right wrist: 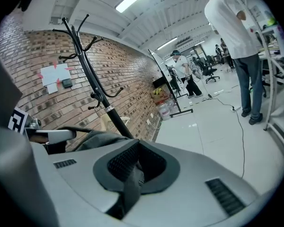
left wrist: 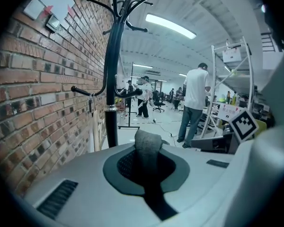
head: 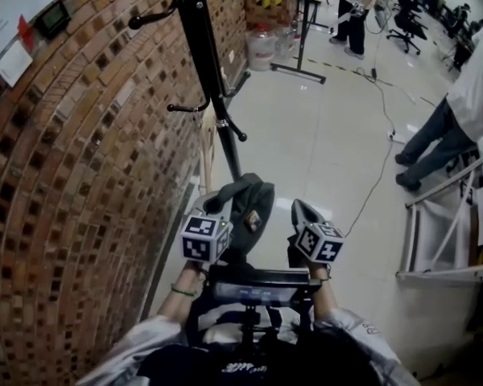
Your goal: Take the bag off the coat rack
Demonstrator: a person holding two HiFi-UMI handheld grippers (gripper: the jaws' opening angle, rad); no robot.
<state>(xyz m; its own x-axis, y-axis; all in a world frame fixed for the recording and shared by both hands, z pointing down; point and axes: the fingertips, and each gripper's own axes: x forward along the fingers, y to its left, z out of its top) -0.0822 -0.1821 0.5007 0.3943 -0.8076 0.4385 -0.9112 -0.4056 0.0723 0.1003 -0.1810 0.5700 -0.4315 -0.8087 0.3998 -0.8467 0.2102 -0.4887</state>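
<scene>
Bag: dark, slumped bag hangs between both grippers, with the coat rack standing at 12 o'clock from it.
Left gripper: left gripper is pinched tight on a grey strap.
Right gripper: right gripper, at 3 o'clock of the bag, is clamped on a dark strap.
Handling: it looks soft and light, cloth that will sag and swing, and nothing fragile shows.
Hold: the straps are the place to hold it, since the body fabric would likely bunch and slip.
Progress: the bag appears clear of the hooks.
</scene>
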